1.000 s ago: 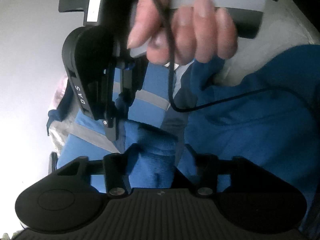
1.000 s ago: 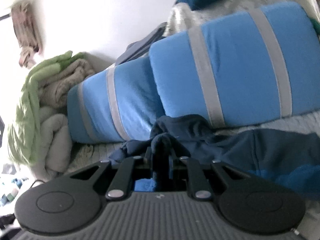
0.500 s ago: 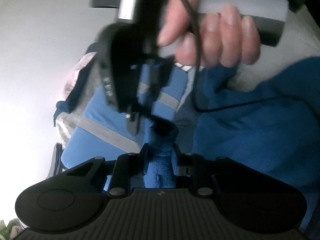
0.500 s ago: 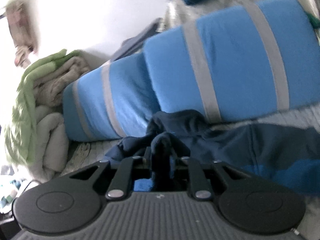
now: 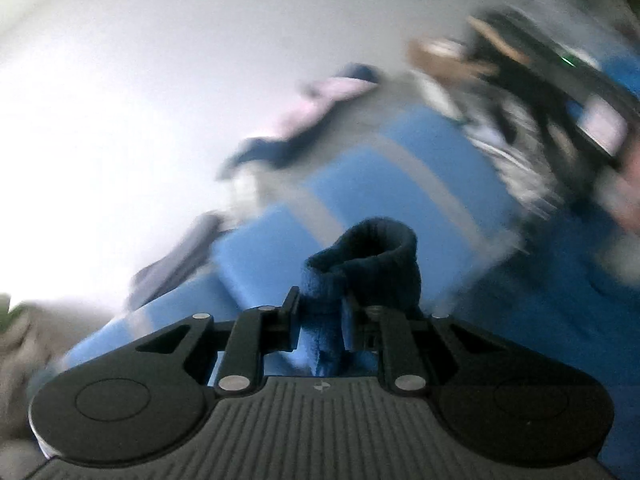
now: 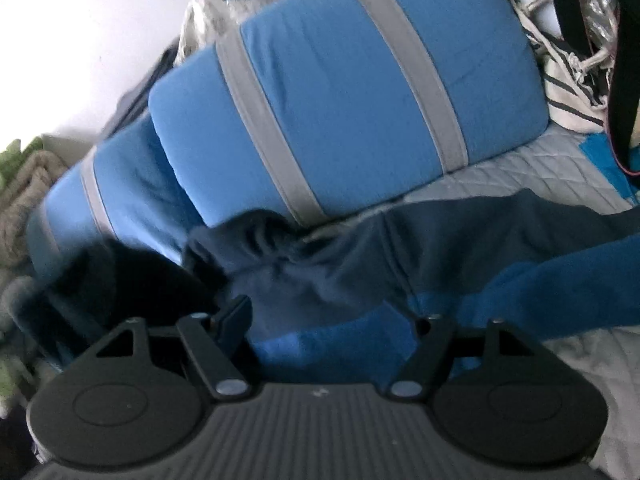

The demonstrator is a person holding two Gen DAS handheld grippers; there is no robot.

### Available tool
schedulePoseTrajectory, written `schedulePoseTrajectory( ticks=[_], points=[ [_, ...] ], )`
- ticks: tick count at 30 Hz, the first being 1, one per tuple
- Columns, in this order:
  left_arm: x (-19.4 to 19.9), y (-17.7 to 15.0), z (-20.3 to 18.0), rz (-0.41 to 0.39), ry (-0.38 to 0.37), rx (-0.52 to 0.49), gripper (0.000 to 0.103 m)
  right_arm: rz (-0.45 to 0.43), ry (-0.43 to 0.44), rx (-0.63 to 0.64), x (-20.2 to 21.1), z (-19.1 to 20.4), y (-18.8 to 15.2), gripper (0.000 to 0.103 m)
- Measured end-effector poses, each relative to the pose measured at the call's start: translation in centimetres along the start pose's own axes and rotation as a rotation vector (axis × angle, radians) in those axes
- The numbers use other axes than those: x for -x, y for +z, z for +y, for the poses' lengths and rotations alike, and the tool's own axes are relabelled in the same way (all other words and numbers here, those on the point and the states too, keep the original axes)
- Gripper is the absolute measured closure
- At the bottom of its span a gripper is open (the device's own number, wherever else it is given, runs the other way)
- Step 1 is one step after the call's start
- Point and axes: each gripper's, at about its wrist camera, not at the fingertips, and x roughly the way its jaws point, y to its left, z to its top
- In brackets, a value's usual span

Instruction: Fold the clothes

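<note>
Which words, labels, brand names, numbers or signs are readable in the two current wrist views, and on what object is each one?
No readable text in either view.
Left gripper: a small pale mark on its ribbed body, no letters.
Right gripper: a similar faint mark, too blurred to read.
Device in the left view: a pale label, too blurred to read.

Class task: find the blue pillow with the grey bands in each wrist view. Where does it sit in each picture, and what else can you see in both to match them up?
Left wrist: the blue pillow crosses the middle, blurred, behind the cuff held by the left gripper.
Right wrist: it fills the upper centre, on the quilt.
Shared landmark: the navy and blue fleece garment below the pillow.
</note>
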Motion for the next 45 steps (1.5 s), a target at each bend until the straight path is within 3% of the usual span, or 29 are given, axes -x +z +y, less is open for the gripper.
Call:
schedulePoseTrajectory(
  ticks=[4,9,12,15,21,24,26,30,31,33,34,35,37,40,42,45],
  points=[
    [1.1,-0.2,9.5,-0.003,0.211,0.108,0.083,0.011,-0.025,0.069,-0.6,0.8,-0.5,0.021],
    [7.1,-4.1,23.5,0.013,0.606,0.149,0.084,0.023,-0.036,0.099,-0.8,1.6,-0.7,0.021],
    [11.8,-10.0,29.4,0.119,0.798,0.275,0.084,0.026,-0.033,0.106,-0.8,2.0,-0.7,0.021],
    [15.9,-18.3,32.4,0.294,0.896,0.405,0.084,0.029,-0.046,0.121,-1.1,2.3,-0.9,0.021],
    [21.6,-33.9,31.2,0.606,0.912,0.741,0.084,0.047,-0.081,0.143,-2.0,2.6,-1.4,0.021],
    [23.3,-38.5,29.1,0.682,0.89,0.859,0.084,0.045,-0.098,0.146,-2.1,2.6,-1.5,0.021],
    [23.7,-40.0,28.2,0.703,0.878,0.883,0.084,0.038,-0.112,0.147,-2.1,2.7,-1.4,0.019],
    [23.4,-40.9,27.6,0.726,0.857,0.864,0.081,0.034,-0.124,0.142,-2.2,2.8,-1.5,0.018],
    [23.1,-40.8,27.6,0.746,0.852,0.835,0.076,0.037,-0.122,0.141,-2.2,2.9,-1.6,0.018],
    [22.7,-41.1,27.4,0.797,0.878,0.764,0.055,0.04,-0.119,0.153,-2.3,3.3,-1.7,0.018],
    [22.5,-41.3,27.3,0.824,0.903,0.726,0.038,0.04,-0.118,0.162,-2.4,3.5,-1.8,0.018],
    [22.8,-41.2,27.6,0.833,0.926,0.708,0.033,0.038,-0.117,0.173,-2.4,3.6,-1.9,0.018],
    [23.5,-40.6,28.2,0.833,0.959,0.705,0.029,0.033,-0.113,0.187,-2.3,3.9,-2.0,0.018],
    [24.9,-38.7,28.9,0.766,0.993,0.772,0.029,0.029,-0.114,0.203,-2.2,4.2,-2.1,0.018],
    [25.3,-37.3,29.3,0.695,0.946,0.842,0.029,0.028,-0.116,0.21,-2.2,4.3,-2.2,0.018],
    [24.2,-34.6,29.0,0.611,0.757,0.904,0.029,0.03,-0.111,0.211,-2.2,4.4,-2.2,0.017]
  ],
)
